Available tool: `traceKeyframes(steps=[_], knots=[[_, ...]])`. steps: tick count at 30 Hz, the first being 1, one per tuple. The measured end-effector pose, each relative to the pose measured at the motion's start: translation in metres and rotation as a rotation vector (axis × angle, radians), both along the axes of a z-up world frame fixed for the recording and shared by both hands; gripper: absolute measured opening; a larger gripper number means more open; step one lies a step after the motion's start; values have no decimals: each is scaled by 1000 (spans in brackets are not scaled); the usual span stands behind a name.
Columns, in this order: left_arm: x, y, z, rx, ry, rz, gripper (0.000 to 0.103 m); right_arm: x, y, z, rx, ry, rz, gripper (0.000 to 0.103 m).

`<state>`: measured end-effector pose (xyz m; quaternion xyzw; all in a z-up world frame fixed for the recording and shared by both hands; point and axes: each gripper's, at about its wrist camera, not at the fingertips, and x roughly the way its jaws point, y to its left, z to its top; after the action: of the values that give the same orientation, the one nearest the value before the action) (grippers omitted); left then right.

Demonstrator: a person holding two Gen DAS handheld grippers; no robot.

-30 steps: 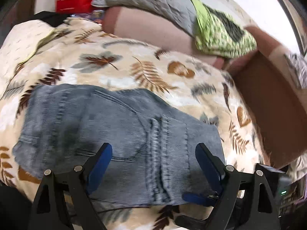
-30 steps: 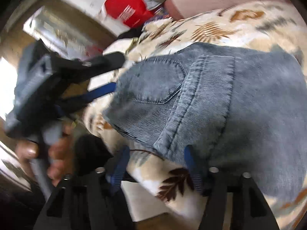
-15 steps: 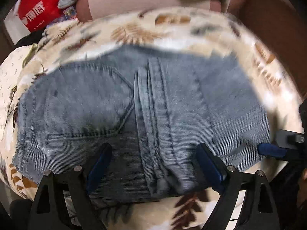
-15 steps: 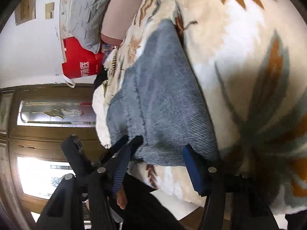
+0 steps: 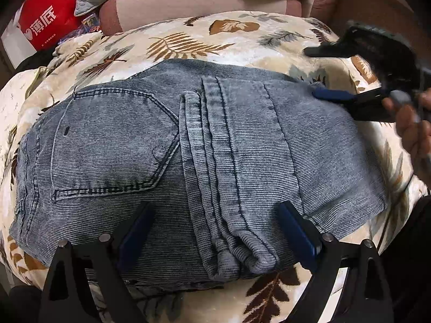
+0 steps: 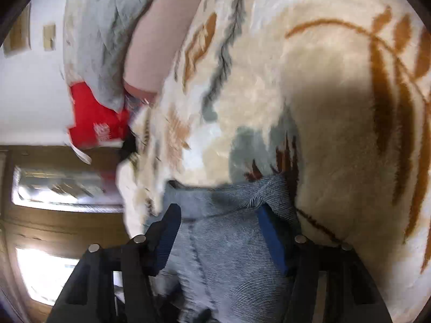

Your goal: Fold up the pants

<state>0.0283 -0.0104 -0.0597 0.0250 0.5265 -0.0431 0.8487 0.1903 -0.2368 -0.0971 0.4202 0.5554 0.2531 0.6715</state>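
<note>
You have the pants [image 5: 194, 167] lying folded into a compact blue-grey denim bundle on the leaf-print blanket [image 5: 188, 43], back pocket [image 5: 107, 148] up on your left and the stacked leg hems running down the middle. Your left gripper [image 5: 215, 231] hangs over the near edge with its jaws spread wide on either side of the hem stack, gripping nothing. Your right gripper [image 6: 221, 231] is at the far right corner of the bundle; in its own view the denim bunches between the two blue pads, but that picture is blurred, so you cannot tell whether the jaws are pinching the cloth or only straddling it. To do this step well, take the right edge through all its layers, not just the top one, and bring the left jaws down on the near edge so both sides lift together; carry the fold over low and lay edge on edge, or the loose hems will slide apart. Against a second ago, the left camera sits closer and more squarely above the pants, which fill far more of its view, and the right gripper has swung from the near edge round to the right-hand corner.
</note>
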Motion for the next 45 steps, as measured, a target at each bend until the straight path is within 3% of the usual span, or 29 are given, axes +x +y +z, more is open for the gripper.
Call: traceKeyframes(steps=[3,6,8,11,14,17,19,20,21,22,26,28,32,39,42,43,45], knots=[[-2,-1,0,-3,-7,1,94,-20,7,33,-95,-79,22,66],[0,-2,0,-12,-13,-2,94,-52,12,53,-32,-141,68,72],[2,-1,-1,-14,-19,-3,95,-72,17,45,-71,-124,103,78],[2,-2,-1,-13,-28,-6,96,-80,20,8,-137,-48,135,75],[1,2,1,-40,-35,-20,96,-82,16,29,-122,-63,89,75],[-1,14,9,-92,-46,1,96,-100,23,61,-109,-162,132,75],[-7,32,22,-158,-82,52,96,-116,23,61,-89,-190,141,84],[-10,42,29,-192,-99,79,96,-122,26,45,-124,-162,159,86],[-13,54,35,-229,-113,115,96,-124,30,23,-196,-93,183,83],[-19,71,42,-280,-134,164,96,-125,29,16,-203,-80,179,81],[-48,138,53,-423,-201,368,96,-123,26,45,-205,-131,134,81],[-65,173,53,-478,-237,497,96,-123,36,65,-232,-175,164,81],[-92,222,39,-606,-262,704,96,-121,92,90,-141,-217,287,81],[-91,252,7,-792,-190,810,96,-82,203,70,-112,-107,462,81],[-84,257,-6,-842,-159,826,96,-67,222,43,-226,-78,475,86],[-80,259,-10,-860,-147,833,96,-62,228,23,-263,-23,498,86],[-72,265,-21,-879,-111,859,96,-62,222,20,-226,-18,458,91]])
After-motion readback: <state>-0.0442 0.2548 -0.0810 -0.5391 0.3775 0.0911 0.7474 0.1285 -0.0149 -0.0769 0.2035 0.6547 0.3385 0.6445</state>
